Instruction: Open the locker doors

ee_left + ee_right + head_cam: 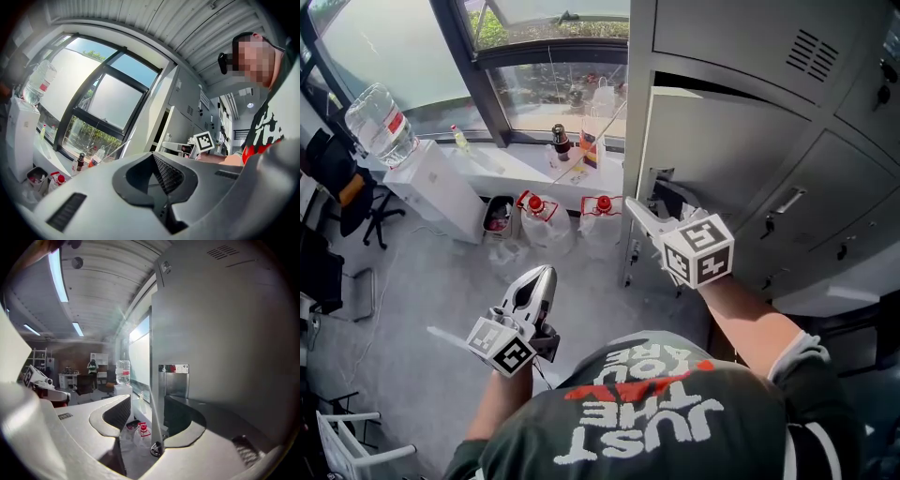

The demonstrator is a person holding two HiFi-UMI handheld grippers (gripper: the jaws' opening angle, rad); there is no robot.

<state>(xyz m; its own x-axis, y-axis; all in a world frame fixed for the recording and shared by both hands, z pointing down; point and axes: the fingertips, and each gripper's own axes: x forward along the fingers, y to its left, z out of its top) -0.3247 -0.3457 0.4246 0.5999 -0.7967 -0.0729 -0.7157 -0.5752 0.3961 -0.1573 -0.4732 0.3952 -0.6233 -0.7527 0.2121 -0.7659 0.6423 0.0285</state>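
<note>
Jaws of the right hand-held gripper [149, 400] stand well apart and straddle the free edge of the open locker door [225, 333] without pressing on it, while the left hand-held gripper [542, 278] hangs low, closed and empty. Thin sheet steel like this should be light, stiff and slick and should swing easily on its hinges, so the edge near the latch plate [174, 369] looks the best place to hold. The compartment behind the door is hidden, so its contents cannot be told; farther out, two red-capped jugs [542, 214] of clear liquid stand on the floor [422, 309] below the window ledge [511, 169].
</note>
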